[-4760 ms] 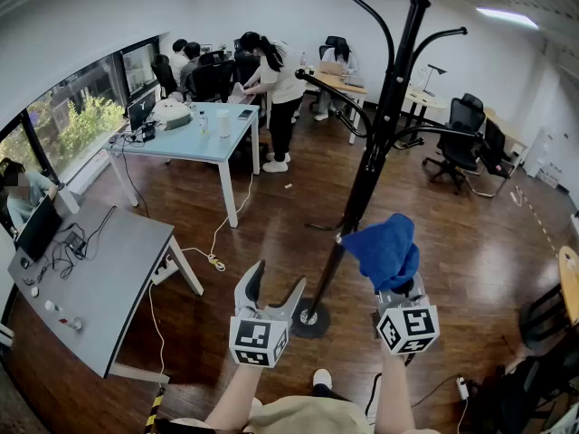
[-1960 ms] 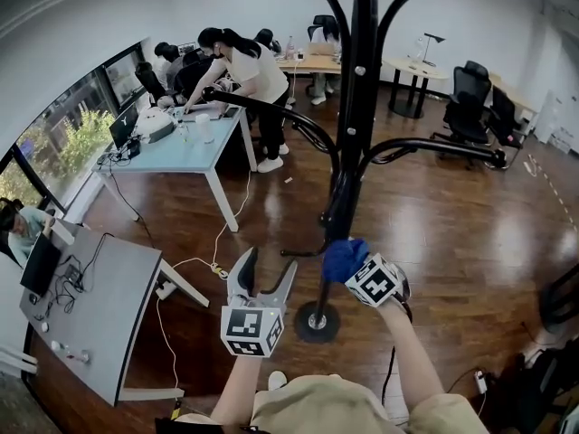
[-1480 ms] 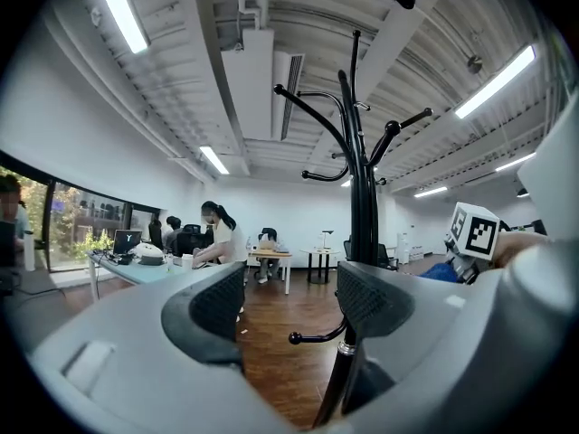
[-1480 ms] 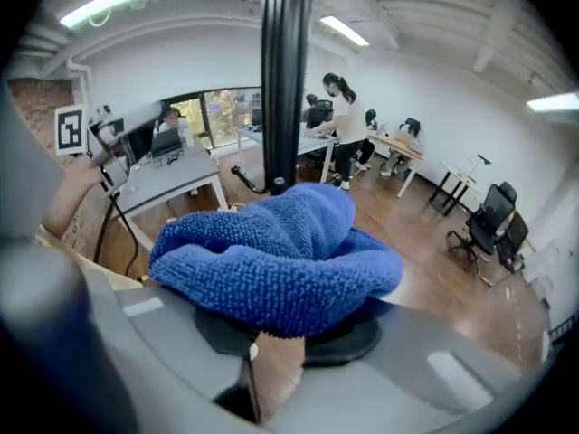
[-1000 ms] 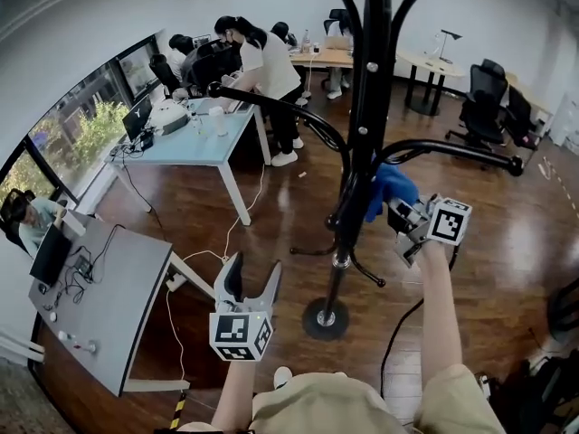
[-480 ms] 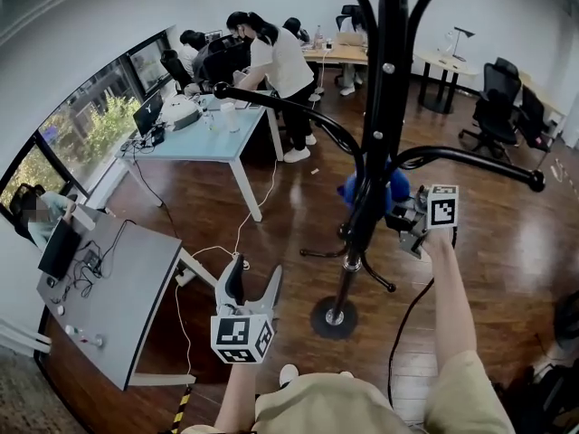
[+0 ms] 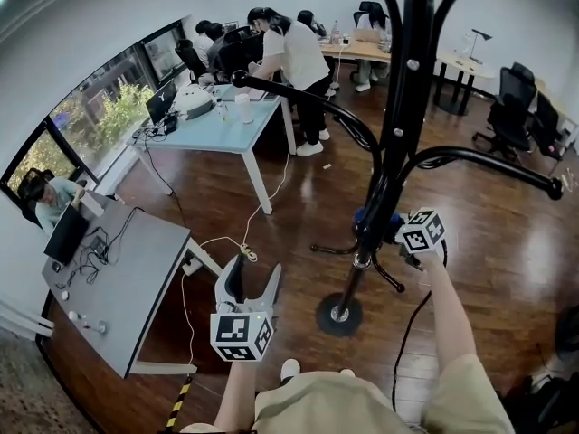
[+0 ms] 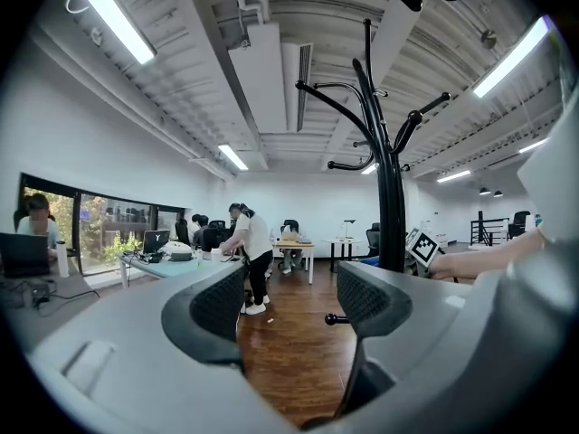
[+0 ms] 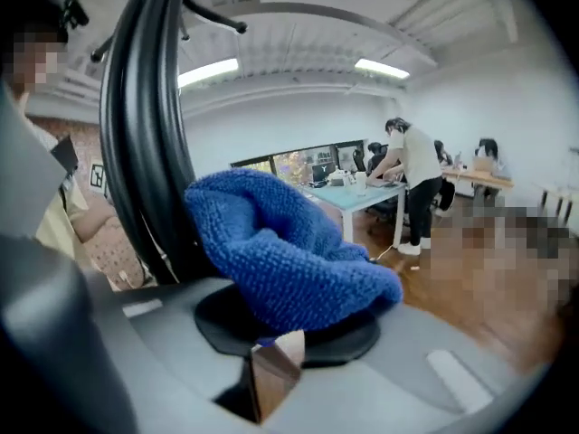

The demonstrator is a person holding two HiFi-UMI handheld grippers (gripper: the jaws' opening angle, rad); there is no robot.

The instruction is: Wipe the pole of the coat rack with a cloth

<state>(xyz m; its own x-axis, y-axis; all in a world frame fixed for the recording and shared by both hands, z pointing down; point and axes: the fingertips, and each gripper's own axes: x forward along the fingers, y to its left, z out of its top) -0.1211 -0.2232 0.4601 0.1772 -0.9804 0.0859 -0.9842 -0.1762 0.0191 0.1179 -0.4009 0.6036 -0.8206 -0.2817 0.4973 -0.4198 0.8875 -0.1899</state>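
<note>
Nearest, at the left, the left gripper (image 7: 253, 273) hangs idle above the wooden floor (image 7: 271, 197), its jaws wide apart with nothing but bare floor between them in its own view; it touches nothing and has no part in the wiping. Just right of it and a little farther, the round base (image 7: 339, 315) of the coat rack (image 7: 409, 70) stands on the floor. Above the base, the right gripper (image 7: 393, 230) is clamped on the blue cloth (image 7: 365, 217), and its own view shows the cloth (image 9: 280, 251) bunched out of the jaws and pressed against the black pole (image 9: 145, 152). The cloth meets the pole (image 7: 398, 143) low down, just above the small lower hooks, so the wiping looks under way on the lower stretch. Nothing on the dark pole shows which parts are already clean; the long run up past the curved arms probably remains. Farther left stand a grey desk (image 7: 118, 278) and a blue table (image 7: 217, 125), with people (image 7: 289, 52) beyond.
</note>
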